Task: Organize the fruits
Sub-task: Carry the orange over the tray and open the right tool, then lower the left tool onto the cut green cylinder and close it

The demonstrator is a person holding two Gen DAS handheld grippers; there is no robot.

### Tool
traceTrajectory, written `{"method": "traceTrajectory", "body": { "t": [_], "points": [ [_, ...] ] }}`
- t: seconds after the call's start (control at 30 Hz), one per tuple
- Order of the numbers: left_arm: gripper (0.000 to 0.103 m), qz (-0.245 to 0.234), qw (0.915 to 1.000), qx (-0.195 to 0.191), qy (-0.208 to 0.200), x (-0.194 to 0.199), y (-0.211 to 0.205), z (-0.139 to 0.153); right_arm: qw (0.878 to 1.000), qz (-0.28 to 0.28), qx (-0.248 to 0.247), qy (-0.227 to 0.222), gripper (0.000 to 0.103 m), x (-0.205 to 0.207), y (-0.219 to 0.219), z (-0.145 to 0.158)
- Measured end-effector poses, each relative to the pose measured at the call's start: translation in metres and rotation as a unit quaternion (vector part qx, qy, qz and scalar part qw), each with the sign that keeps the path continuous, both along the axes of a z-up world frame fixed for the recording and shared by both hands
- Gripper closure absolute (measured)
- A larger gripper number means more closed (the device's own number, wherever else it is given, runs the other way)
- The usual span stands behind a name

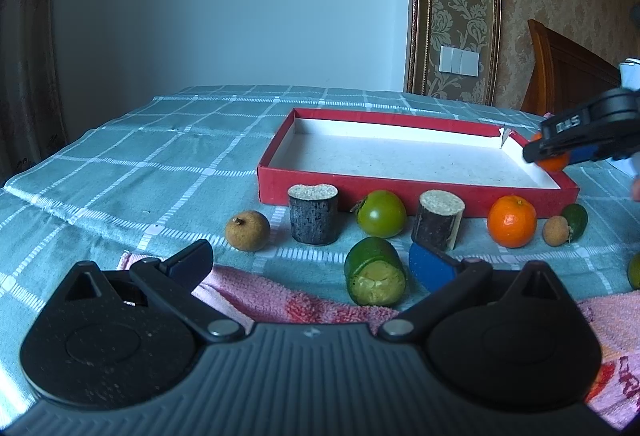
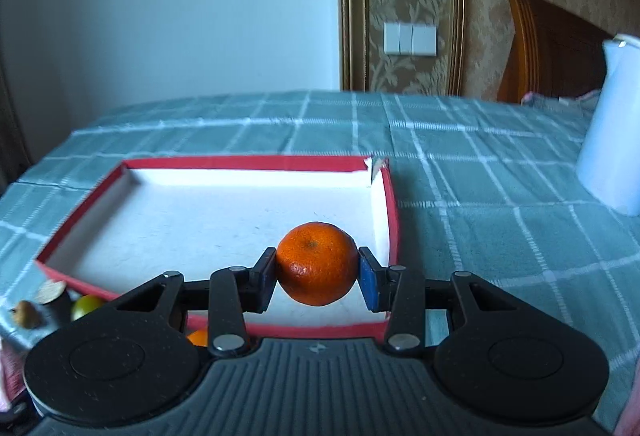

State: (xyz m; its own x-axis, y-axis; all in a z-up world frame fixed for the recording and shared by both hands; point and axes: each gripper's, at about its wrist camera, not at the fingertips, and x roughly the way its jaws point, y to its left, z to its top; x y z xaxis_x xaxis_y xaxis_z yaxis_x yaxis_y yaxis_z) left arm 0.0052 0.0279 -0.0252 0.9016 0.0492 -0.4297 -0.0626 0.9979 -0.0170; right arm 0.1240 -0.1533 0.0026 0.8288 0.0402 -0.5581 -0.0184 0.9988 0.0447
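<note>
A shallow red box (image 1: 332, 192) with a white inside lies on the checked cloth; it also shows in the right wrist view (image 2: 394, 220). My right gripper (image 2: 318, 278) is shut on an orange mandarin (image 2: 317, 268) and holds it over the box's near right corner; the mandarin also shows in the left wrist view (image 1: 554, 162). My left gripper (image 1: 312, 266) is open and empty, low over a pink towel (image 1: 280, 296). In front of the box lie a brown longan (image 1: 247, 230), a green tomato-like fruit (image 1: 381, 214), a cut green piece (image 1: 376, 272), another mandarin (image 1: 512, 221), a small longan (image 1: 556, 230) and a dark green fruit (image 1: 575, 221).
Two dark cut cane stubs (image 1: 313, 213) (image 1: 439, 218) stand among the fruit. A white jug (image 2: 612, 124) stands at the right on the cloth. A wooden chair back (image 2: 552, 48) and the wall lie behind the table.
</note>
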Motion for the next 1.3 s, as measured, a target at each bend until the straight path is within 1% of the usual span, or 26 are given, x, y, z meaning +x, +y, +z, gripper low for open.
{"method": "traceTrajectory", "body": {
  "t": [0.1, 0.17, 0.27, 0.33, 0.37, 0.4, 0.47, 0.5, 0.57, 0.63, 0.7, 0.77, 0.83, 0.87, 0.93, 0.97, 1.03, 1.1, 1.17, 1.3],
  "points": [
    [0.0, -0.001, 1.0, 0.001, 0.001, 0.001, 0.0, 0.0, 1.0, -0.005, 0.005, 0.023, 0.061, 0.013, -0.004, -0.011],
    [0.0, -0.002, 1.0, 0.003, 0.002, 0.001, 0.0, 0.0, 1.0, -0.007, 0.01, 0.029, 0.06, 0.013, -0.005, -0.016],
    [0.0, -0.002, 1.0, 0.005, 0.002, 0.001, -0.001, 0.0, 1.0, -0.009, 0.019, 0.018, 0.06, 0.008, -0.008, -0.021],
    [0.0, -0.002, 1.0, 0.005, 0.003, 0.001, -0.001, 0.0, 1.0, -0.015, 0.022, -0.002, 0.06, -0.001, -0.008, -0.02],
    [0.0, -0.001, 1.0, 0.005, 0.003, 0.002, -0.002, 0.0, 1.0, -0.012, 0.02, -0.014, 0.058, -0.005, -0.008, -0.02],
    [0.0, -0.001, 1.0, 0.006, 0.004, 0.002, -0.002, 0.0, 1.0, -0.01, 0.014, -0.023, 0.052, -0.009, -0.007, -0.019],
    [0.0, 0.0, 1.0, 0.008, 0.003, 0.002, -0.003, -0.001, 0.999, -0.018, 0.002, -0.033, 0.046, -0.012, -0.006, -0.015],
    [0.0, 0.001, 1.0, 0.009, 0.003, 0.002, -0.003, -0.001, 0.999, -0.015, 0.0, -0.04, 0.045, -0.012, -0.005, -0.014],
    [0.0, 0.002, 1.0, 0.009, 0.003, 0.002, -0.003, -0.001, 0.999, -0.019, -0.006, -0.038, 0.045, -0.008, -0.005, -0.01],
    [0.0, 0.004, 1.0, 0.006, 0.003, 0.002, -0.002, -0.001, 0.999, -0.026, 0.001, -0.042, 0.045, -0.01, -0.008, -0.006],
    [0.0, 0.004, 1.0, 0.004, 0.004, 0.002, -0.001, -0.001, 0.998, -0.025, 0.015, -0.062, 0.045, -0.023, -0.011, -0.002],
    [0.0, 0.004, 1.0, 0.004, 0.003, 0.002, -0.001, -0.001, 0.993, -0.03, 0.023, -0.108, 0.045, -0.044, -0.012, -0.002],
    [0.0, 0.003, 1.0, 0.006, 0.0, 0.001, -0.002, -0.001, 0.983, -0.042, 0.027, -0.176, 0.045, -0.071, -0.011, -0.009],
    [0.0, 0.003, 1.0, 0.007, 0.0, 0.002, -0.002, -0.001, 0.978, -0.046, 0.02, -0.202, 0.042, -0.083, -0.009, -0.014],
    [0.0, 0.003, 1.0, 0.008, 0.001, 0.002, -0.002, -0.001, 0.971, -0.049, 0.004, -0.233, 0.041, -0.098, -0.003, -0.026],
    [0.0, 0.004, 1.0, 0.008, -0.001, 0.002, -0.002, 0.0, 0.969, -0.047, 0.0, -0.243, 0.036, -0.103, -0.002, -0.026],
    [0.0, 0.005, 1.0, 0.009, 0.001, 0.002, -0.002, -0.001, 0.958, -0.056, -0.01, -0.28, 0.025, -0.113, 0.001, -0.025],
    [0.0, 0.006, 0.9999, 0.009, 0.001, 0.002, -0.002, -0.001, 0.952, -0.054, -0.023, -0.3, 0.0, -0.119, 0.006, -0.025],
    [0.0, 0.007, 0.9999, 0.01, 0.002, 0.002, -0.003, -0.001, 0.952, -0.047, -0.03, -0.302, 0.0, -0.121, 0.008, -0.024],
    [0.0, 0.008, 0.9999, 0.013, 0.002, 0.002, -0.003, -0.001, 0.958, -0.015, -0.026, -0.284, 0.0, -0.119, 0.009, -0.023]
  ]
}}
